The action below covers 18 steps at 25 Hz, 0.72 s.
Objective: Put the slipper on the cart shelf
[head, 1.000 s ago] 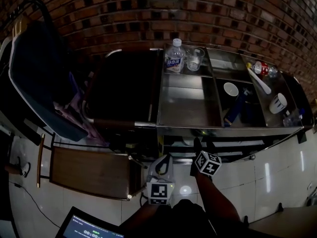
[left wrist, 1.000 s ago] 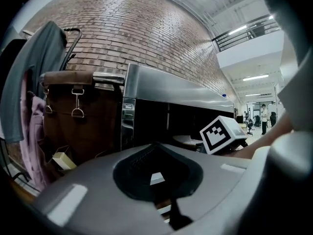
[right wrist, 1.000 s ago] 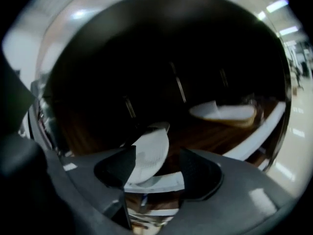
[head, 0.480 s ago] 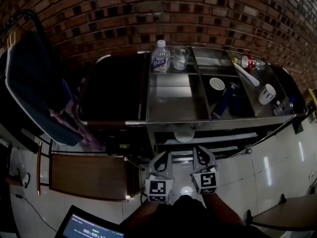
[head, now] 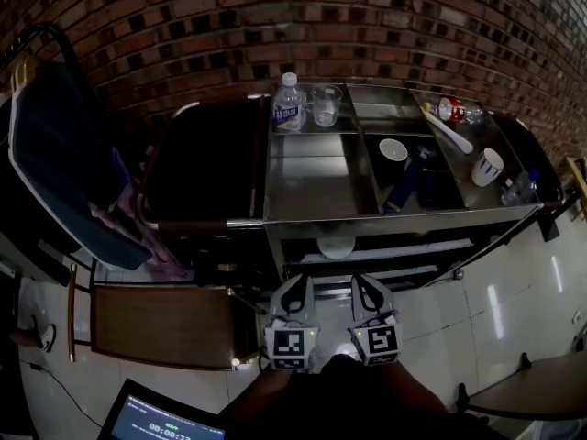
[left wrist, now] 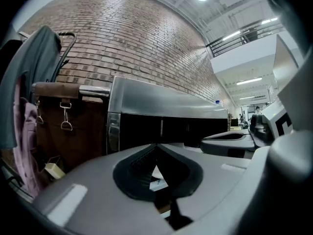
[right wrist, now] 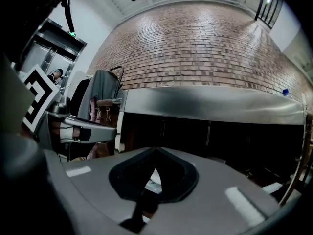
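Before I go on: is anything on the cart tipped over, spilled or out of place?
One thing: a red-labelled bottle lies on its side in the back right compartment of the cart, while the clear bottle at the back left stands upright. No spill shows, though the view is dark.

A red-brown brick wall (head: 367, 26) with pale mortar lines stands far behind a silver stainless-steel cart (head: 316, 186) carrying a clear plastic bottle (head: 289, 106) with a blue-and-white label, a white round bowl (head: 393, 150) and a white mug (head: 486, 167). At the left hang a dark blue jacket (head: 55, 154) and a pink cloth (head: 128, 211); nearest, the grey left gripper (head: 298, 282) and grey right gripper (head: 360, 282) each bear a black-and-white square-patterned cube.
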Tool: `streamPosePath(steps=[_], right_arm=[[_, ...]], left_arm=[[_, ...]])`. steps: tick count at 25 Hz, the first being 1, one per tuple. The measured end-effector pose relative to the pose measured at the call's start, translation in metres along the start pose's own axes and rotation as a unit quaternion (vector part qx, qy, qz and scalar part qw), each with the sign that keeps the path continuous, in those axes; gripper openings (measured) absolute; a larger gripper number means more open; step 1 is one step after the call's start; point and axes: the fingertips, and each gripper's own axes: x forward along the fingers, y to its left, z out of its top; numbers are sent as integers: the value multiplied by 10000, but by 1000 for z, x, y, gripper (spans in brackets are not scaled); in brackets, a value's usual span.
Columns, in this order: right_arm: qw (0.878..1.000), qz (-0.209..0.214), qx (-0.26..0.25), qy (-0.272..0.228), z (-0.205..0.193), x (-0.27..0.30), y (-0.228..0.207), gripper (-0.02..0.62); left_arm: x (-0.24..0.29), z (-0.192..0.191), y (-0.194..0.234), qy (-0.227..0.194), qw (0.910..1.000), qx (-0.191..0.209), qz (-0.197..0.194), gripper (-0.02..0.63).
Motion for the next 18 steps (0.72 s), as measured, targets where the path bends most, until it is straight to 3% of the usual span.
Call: streamPosePath(steps=[18], right_arm=[[9999, -59, -44, -145, 13, 0, -3, 2]], left_arm=[[-2, -1, -2, -46, 10000, 59, -7, 15]])
